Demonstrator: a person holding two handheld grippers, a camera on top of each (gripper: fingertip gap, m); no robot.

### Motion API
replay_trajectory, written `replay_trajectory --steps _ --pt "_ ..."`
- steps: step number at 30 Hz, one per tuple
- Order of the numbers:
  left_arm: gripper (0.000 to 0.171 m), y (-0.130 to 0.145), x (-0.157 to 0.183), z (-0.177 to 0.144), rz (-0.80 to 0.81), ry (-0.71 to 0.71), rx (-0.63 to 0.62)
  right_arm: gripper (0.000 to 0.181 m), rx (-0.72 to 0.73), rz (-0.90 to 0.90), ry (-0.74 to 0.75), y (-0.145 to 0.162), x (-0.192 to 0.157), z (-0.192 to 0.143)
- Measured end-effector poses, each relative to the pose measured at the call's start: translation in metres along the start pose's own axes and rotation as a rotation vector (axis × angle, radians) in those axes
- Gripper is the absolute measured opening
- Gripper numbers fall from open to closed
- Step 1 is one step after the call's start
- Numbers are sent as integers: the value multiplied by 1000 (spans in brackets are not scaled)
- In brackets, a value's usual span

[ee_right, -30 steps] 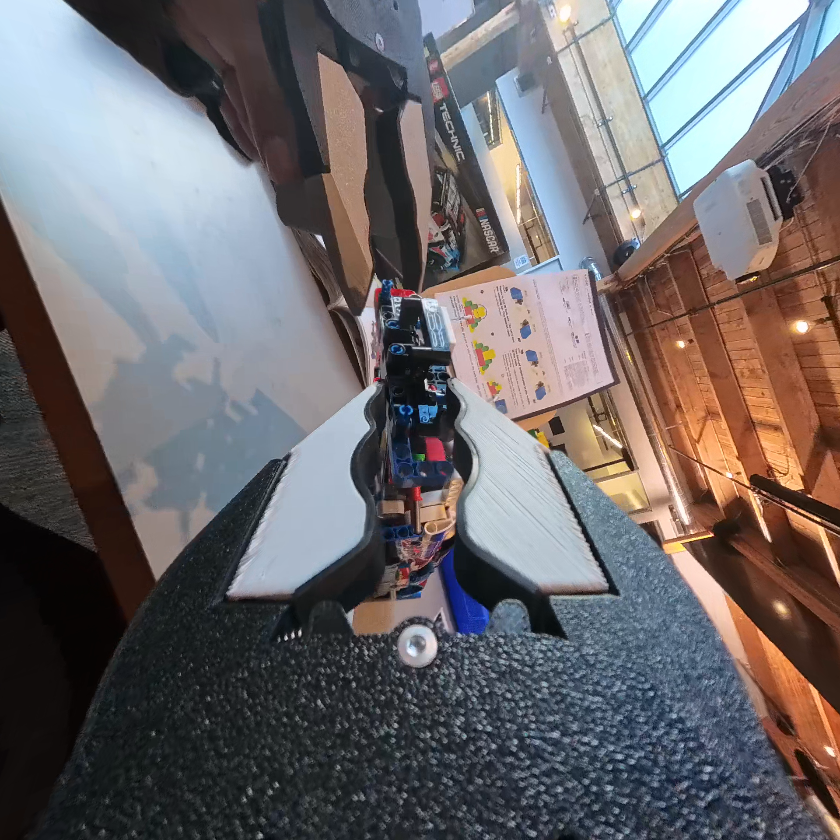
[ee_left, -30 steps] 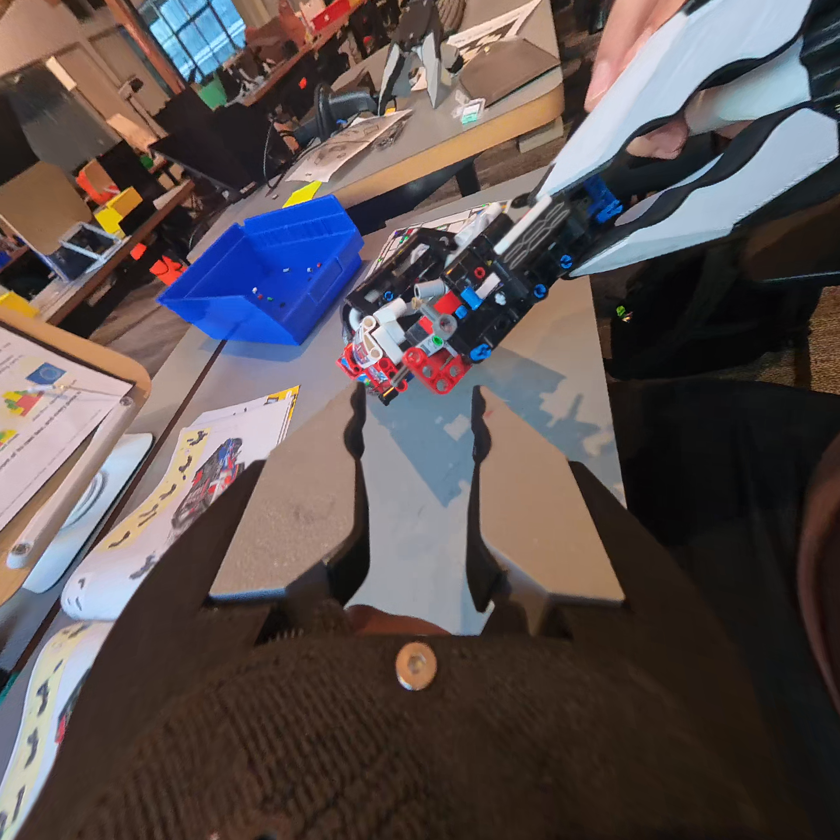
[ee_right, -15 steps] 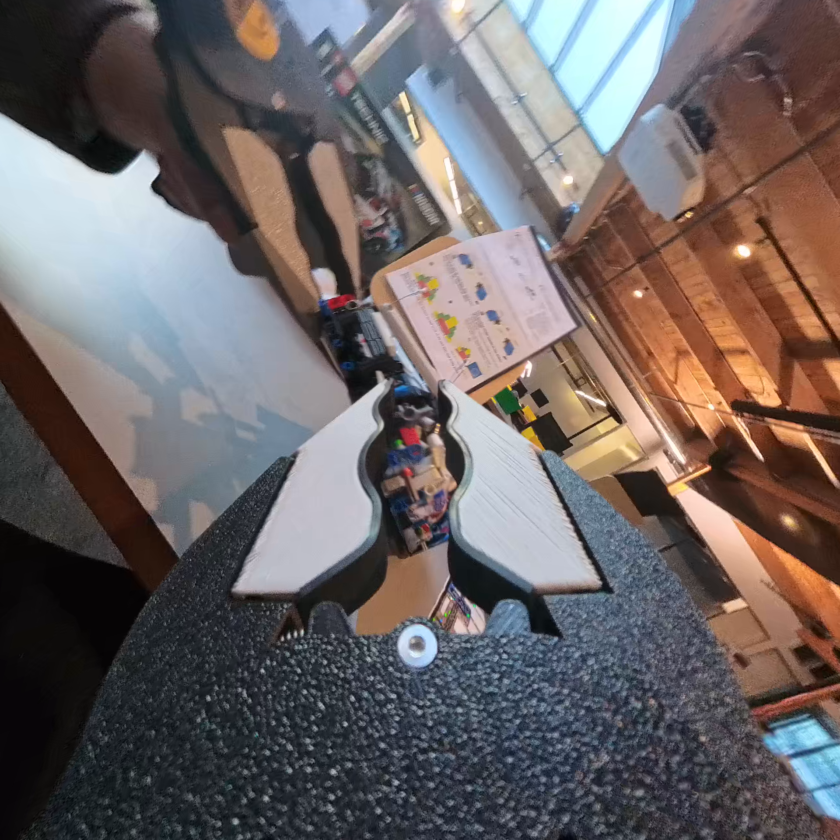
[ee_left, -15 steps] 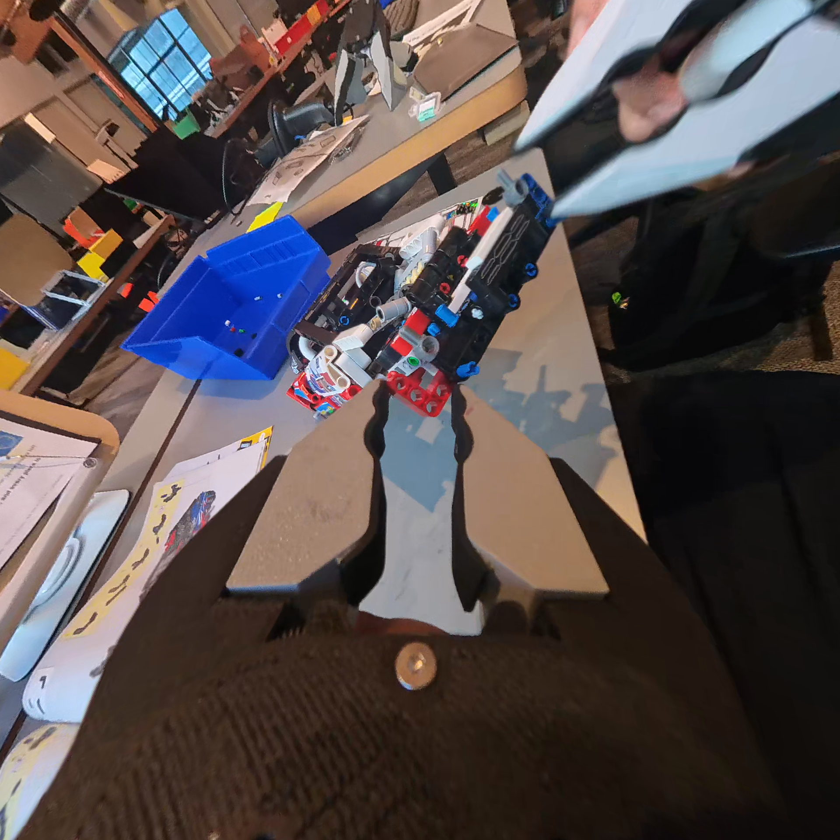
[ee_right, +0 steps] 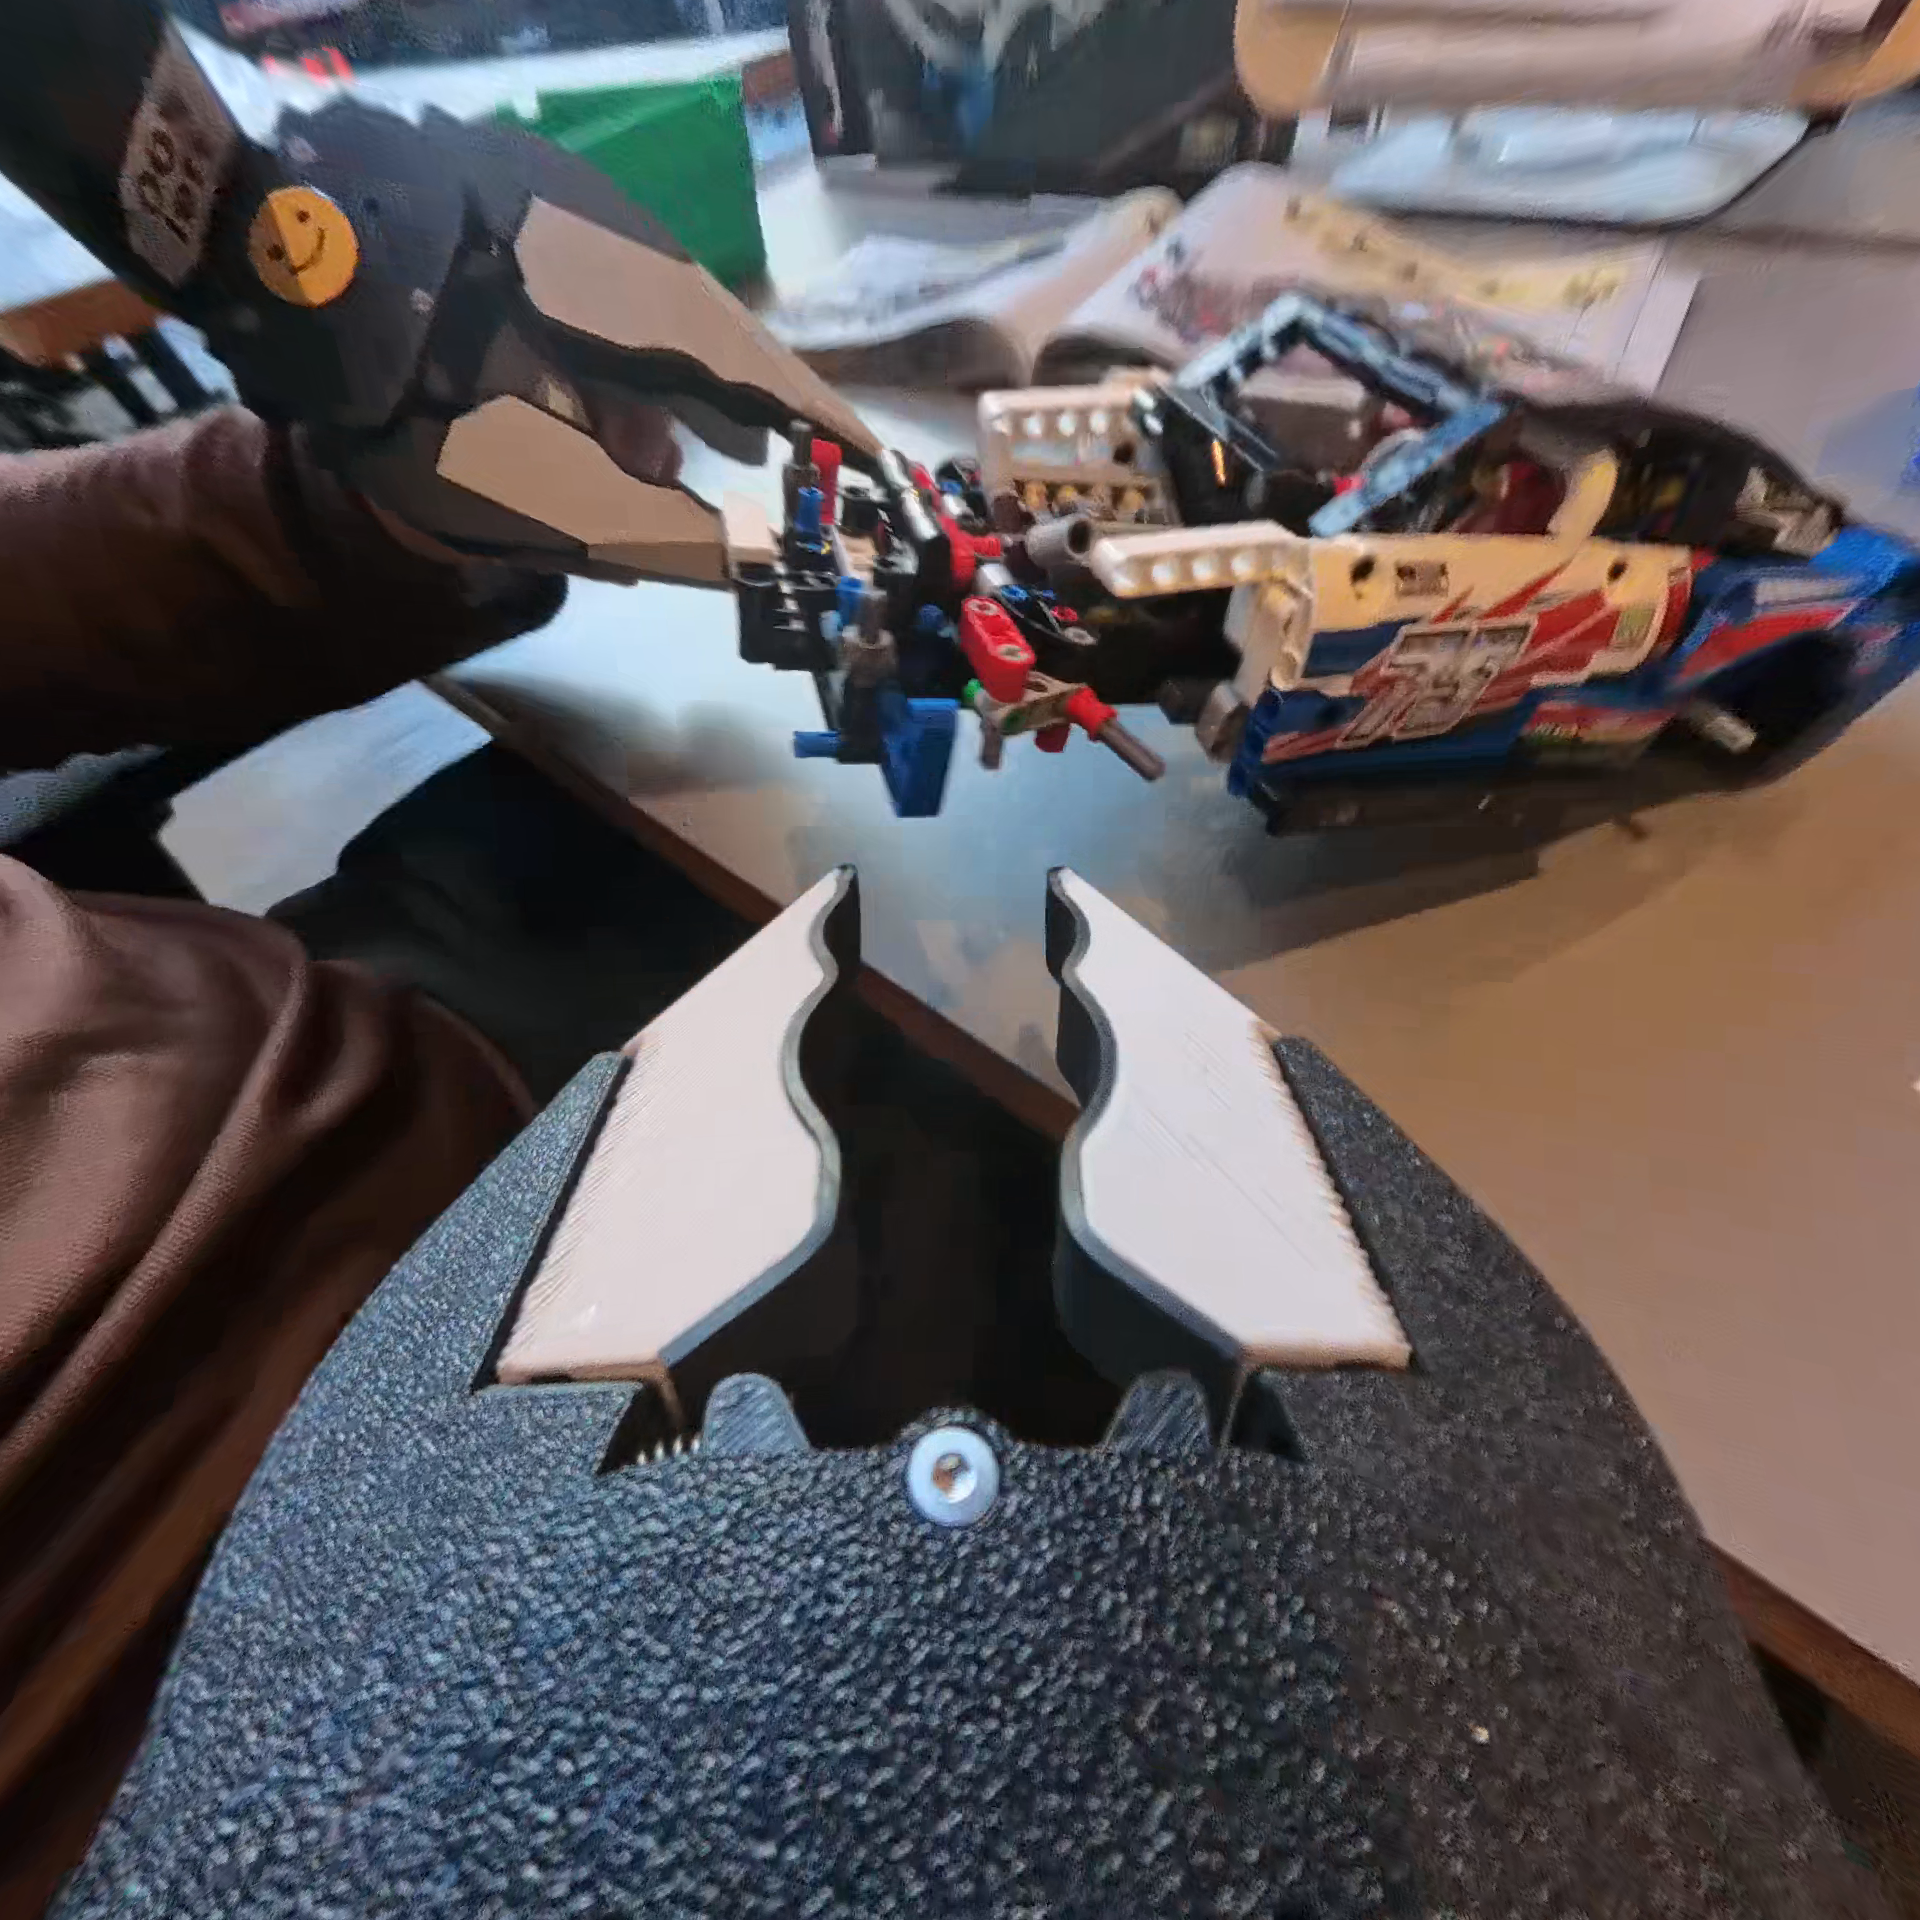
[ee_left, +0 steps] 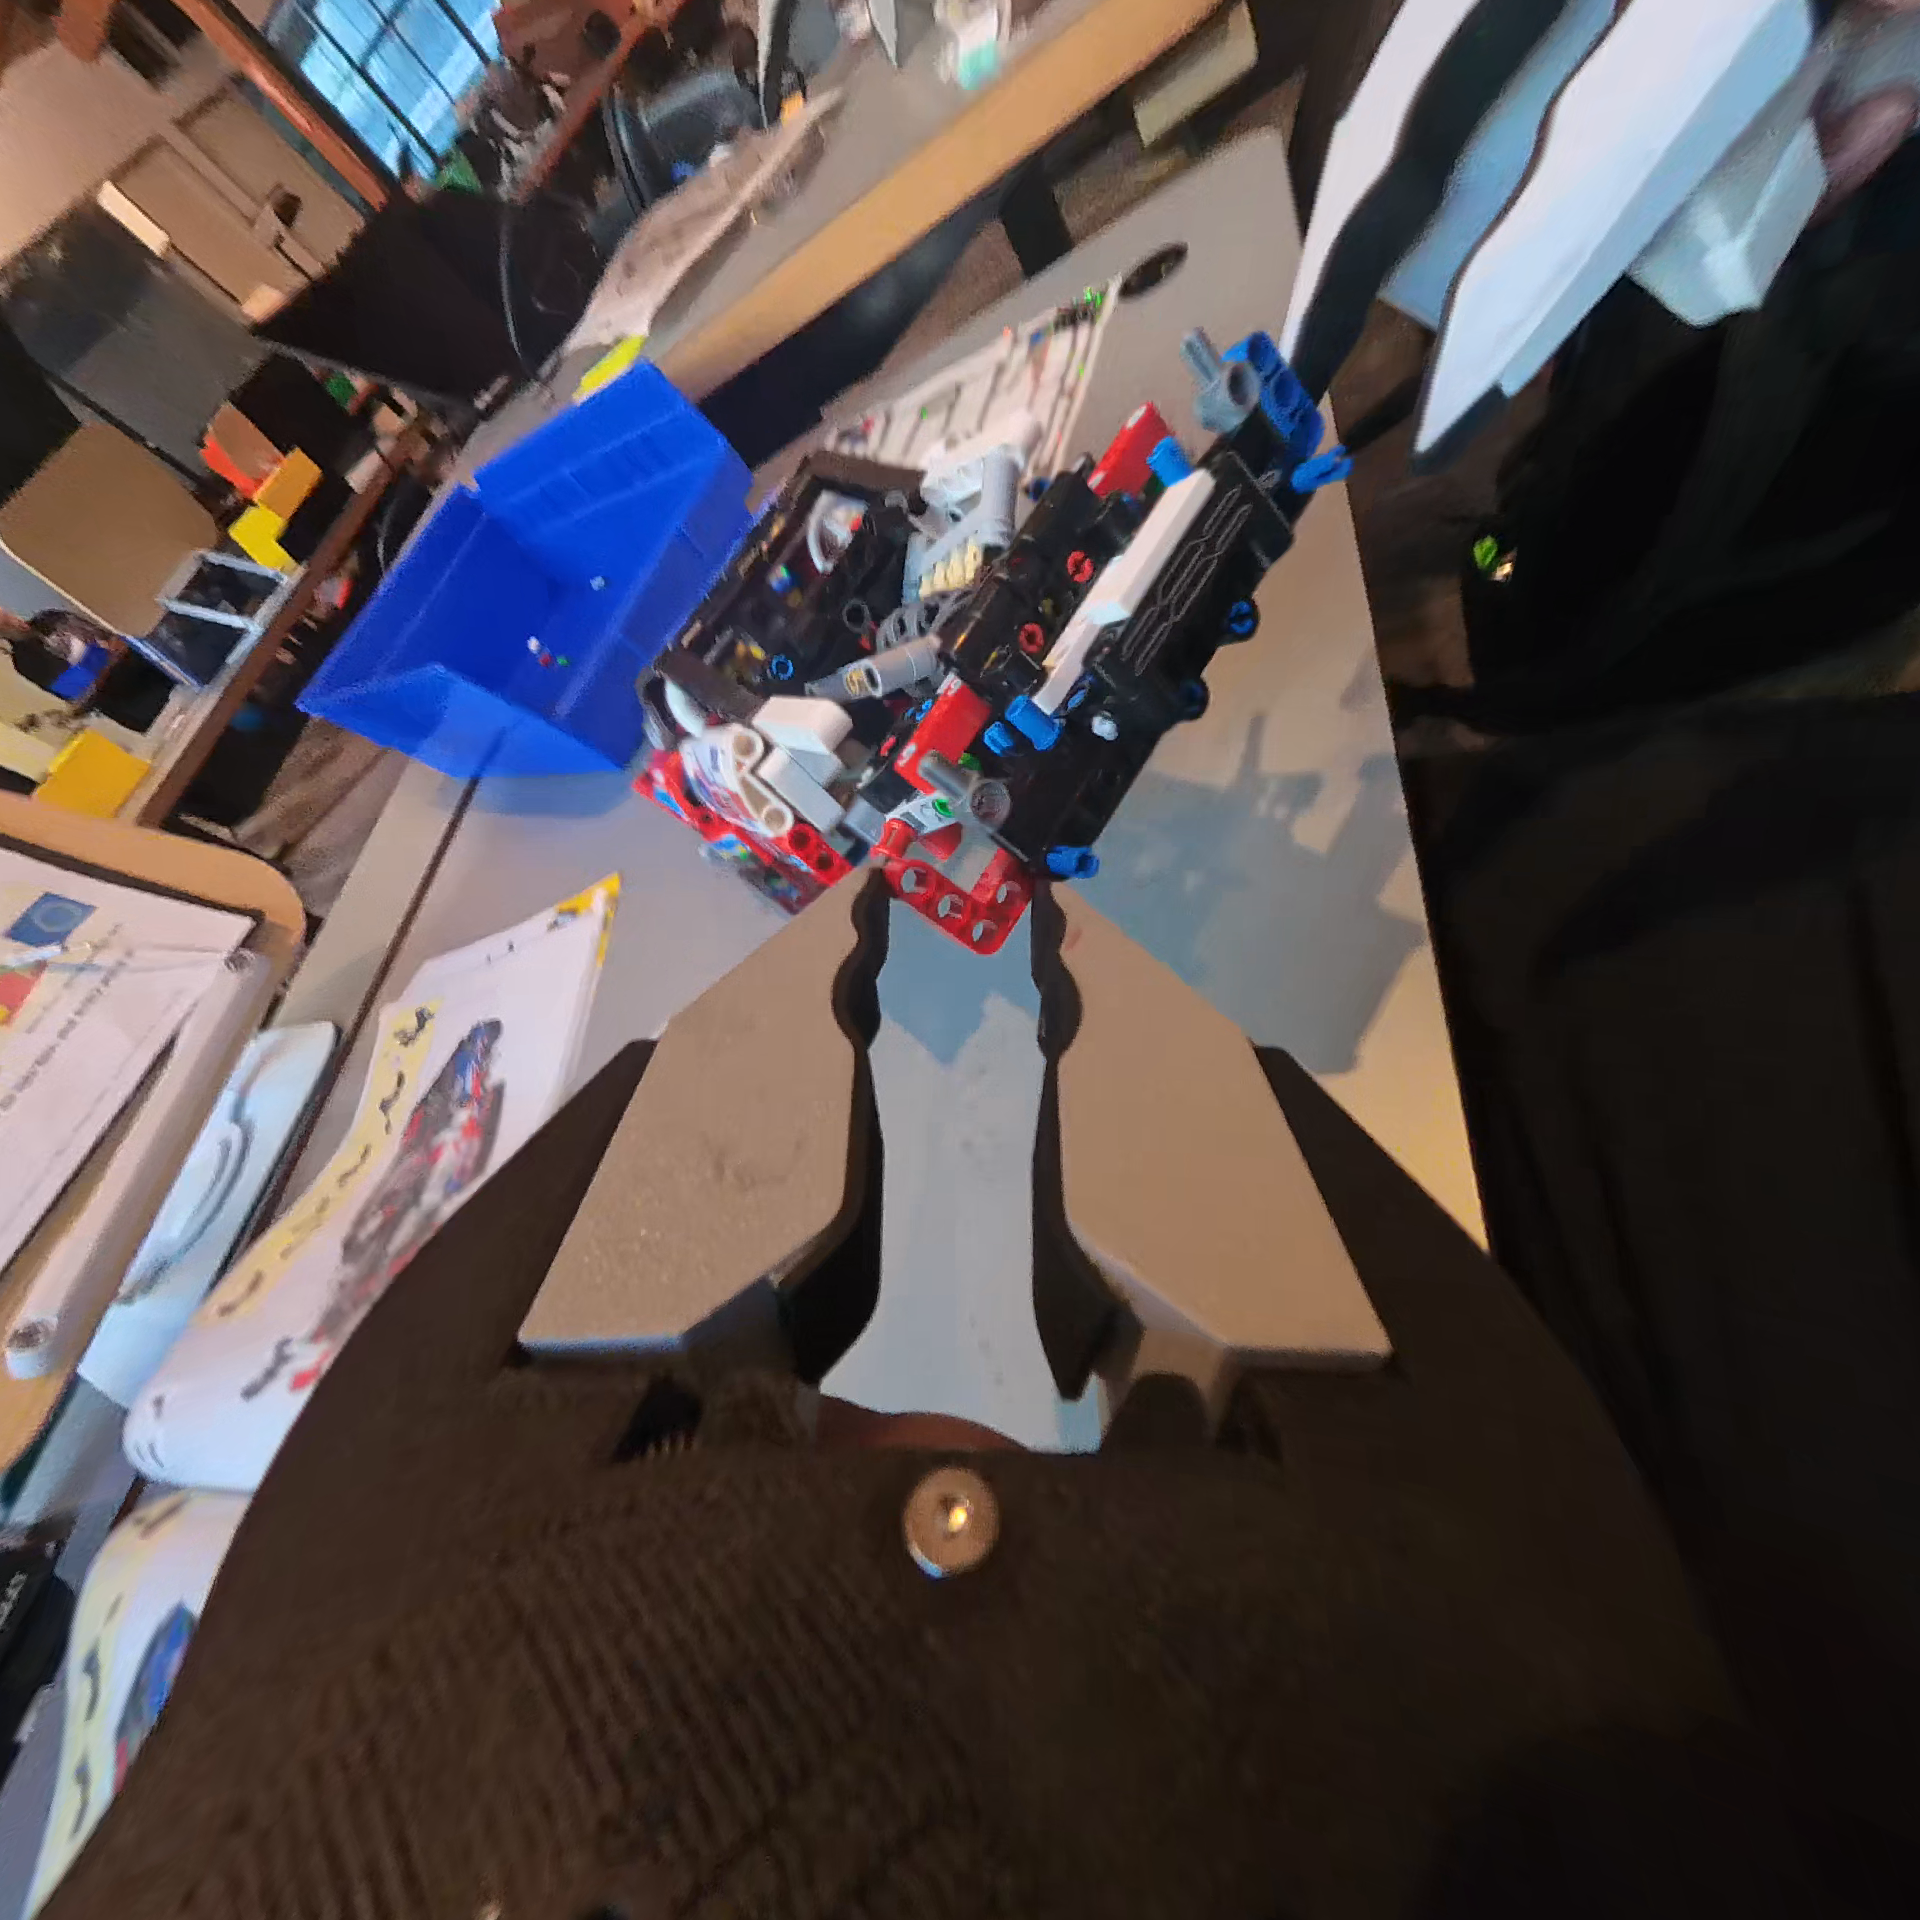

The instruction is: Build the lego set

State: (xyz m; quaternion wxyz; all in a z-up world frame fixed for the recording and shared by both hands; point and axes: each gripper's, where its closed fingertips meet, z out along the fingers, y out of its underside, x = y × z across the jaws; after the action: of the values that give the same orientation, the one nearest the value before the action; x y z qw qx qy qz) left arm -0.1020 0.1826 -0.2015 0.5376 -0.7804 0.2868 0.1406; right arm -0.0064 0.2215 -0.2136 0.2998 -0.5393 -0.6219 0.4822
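The black Lego chassis (ee_left: 1122,665), with red, blue and grey pins, hangs above the grey table (ee_left: 1247,935). My left gripper (ee_left: 951,909) is shut on its red frame end (ee_left: 961,914). In the right wrist view the left gripper (ee_right: 790,509) holds that chassis (ee_right: 914,623) just off the table edge. The blue, white and red car body (ee_right: 1455,644) lies on the table right behind it and also shows in the left wrist view (ee_left: 769,769). My right gripper (ee_right: 951,883) is open and empty, pulled back from the chassis. Its white fingers (ee_left: 1558,208) show near the chassis's blue end.
A blue bin (ee_left: 540,592) with a few small parts stands left of the model. An open instruction booklet (ee_left: 416,1122) lies at the near left and also shows in the right wrist view (ee_right: 1143,281). A green box (ee_right: 665,156) stands farther back. A person's brown sleeve (ee_right: 208,582) is at the left. My right fingertips sit around 11 centimeters from my left ones.
My right gripper let go of the chassis, opened and drew back. My left gripper moved forward and closed on the chassis's red end, which it now holds alone.
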Motion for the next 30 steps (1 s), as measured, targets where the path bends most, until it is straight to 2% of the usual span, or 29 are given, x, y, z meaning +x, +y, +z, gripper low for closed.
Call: replay_trajectory --steps 5,10,13,15,17,19,21,25,30 --pt "23 39 19 -2 -28 38 -93 29 -170 -75 81 31 17 18" --pt "17 68 41 2 20 105 -219 26 -239 -178 68 39 9 27" --pt "14 67 43 0 14 122 -209 19 -264 -225 43 43 -2 25" --pt "22 64 43 -3 -27 154 -179 18 -285 -262 20 44 -15 24" --pt "26 56 49 -6 -86 240 -134 14 -310 -309 22 44 -22 26" --pt "37 53 55 -6 -113 337 -123 15 -338 -350 39 41 -25 31" --pt "35 49 52 -1 -82 363 -108 16 -365 -379 39 37 -29 39" --pt "23 37 56 4 -52 484 -64 4 -439 -411 15 34 -29 51" --pt "24 34 61 6 -17 587 -48 4 -607 -436 -40 39 -29 51"
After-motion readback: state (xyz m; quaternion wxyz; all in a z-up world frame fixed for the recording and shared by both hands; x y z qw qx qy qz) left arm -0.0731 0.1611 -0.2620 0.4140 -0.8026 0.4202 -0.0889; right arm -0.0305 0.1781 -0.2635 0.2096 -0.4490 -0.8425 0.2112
